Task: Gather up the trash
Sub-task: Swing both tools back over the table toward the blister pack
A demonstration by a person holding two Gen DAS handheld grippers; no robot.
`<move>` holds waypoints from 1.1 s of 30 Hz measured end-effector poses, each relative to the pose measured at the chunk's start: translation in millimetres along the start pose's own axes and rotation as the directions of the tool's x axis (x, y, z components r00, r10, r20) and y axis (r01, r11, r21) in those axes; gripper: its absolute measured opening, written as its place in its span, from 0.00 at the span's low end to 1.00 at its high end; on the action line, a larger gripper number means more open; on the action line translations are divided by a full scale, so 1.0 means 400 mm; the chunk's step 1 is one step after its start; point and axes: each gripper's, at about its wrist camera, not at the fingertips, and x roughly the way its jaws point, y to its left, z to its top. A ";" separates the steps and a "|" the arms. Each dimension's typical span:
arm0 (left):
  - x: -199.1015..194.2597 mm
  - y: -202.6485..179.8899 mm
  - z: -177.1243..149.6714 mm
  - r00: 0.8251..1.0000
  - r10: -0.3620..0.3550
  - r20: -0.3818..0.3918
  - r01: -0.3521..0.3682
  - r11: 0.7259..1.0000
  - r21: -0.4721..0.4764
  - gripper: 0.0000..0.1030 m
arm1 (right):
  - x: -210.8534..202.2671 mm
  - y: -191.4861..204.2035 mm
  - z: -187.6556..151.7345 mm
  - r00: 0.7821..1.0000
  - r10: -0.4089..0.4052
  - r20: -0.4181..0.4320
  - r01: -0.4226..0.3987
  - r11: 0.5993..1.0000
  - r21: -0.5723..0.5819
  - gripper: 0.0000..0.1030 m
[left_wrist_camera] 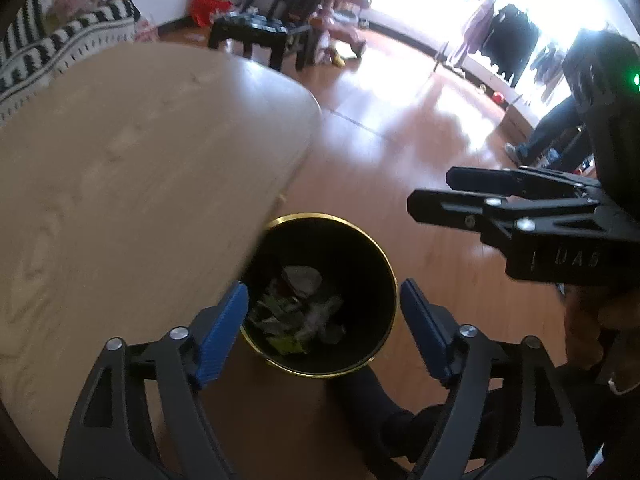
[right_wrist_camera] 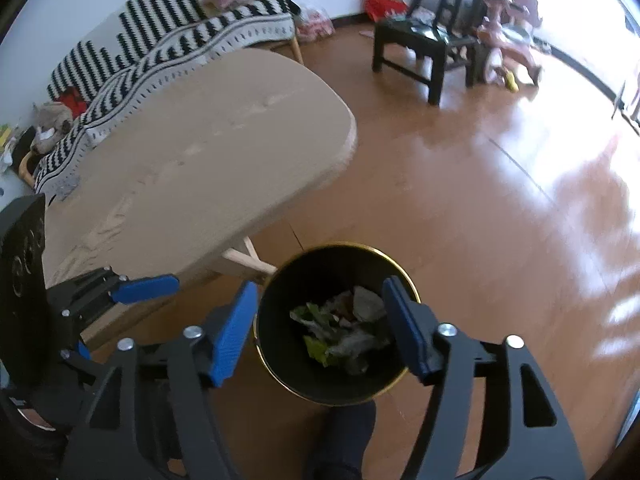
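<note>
A: What is the biggest thing near the bin (left_wrist_camera: pixel 320 296)?

B: The table (left_wrist_camera: pixel 140 180). The bin stands on the floor (left_wrist_camera: pixel 420 152), just beside the table's rounded end and partly under its edge. A foot (right_wrist_camera: pixel 344 436) is right by the bin.

A: Where is the trash (right_wrist_camera: pixel 344 328)?

B: Down inside the bin. It is crumpled paper and green wrappers. It looks light and soft, so it would squash easily. A pinch on a crumpled edge would likely lift a piece.

A: What do the grippers hold?

B: Nothing. The left gripper (left_wrist_camera: pixel 324 328) is above the bin, with its jaws wide apart and only air between them. The right gripper (right_wrist_camera: pixel 320 324) is above the bin too, its jaws apart and empty. Neither touches the bin.
</note>
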 end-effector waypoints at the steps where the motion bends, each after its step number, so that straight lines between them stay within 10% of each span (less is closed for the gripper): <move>1: -0.023 0.012 0.000 1.000 0.017 0.020 -0.017 1.000 -0.004 0.79 | -0.006 0.018 0.004 1.000 0.005 0.011 -0.004 1.000 -0.011 0.68; 15: -0.320 0.385 -0.125 0.933 0.347 0.100 -0.307 0.908 -0.285 0.92 | 0.046 0.363 0.146 0.985 0.153 0.074 -0.141 0.979 -0.146 0.85; 25: -0.539 0.663 -0.330 0.816 0.576 0.046 -0.496 0.740 -0.453 0.93 | 0.182 0.769 0.192 0.951 0.308 -0.013 -0.299 0.912 -0.280 0.86; 33: -0.635 0.880 -0.460 0.772 0.635 -0.009 -0.519 0.623 -0.586 0.93 | 0.320 1.065 0.193 0.929 0.359 -0.092 -0.365 0.846 -0.387 0.86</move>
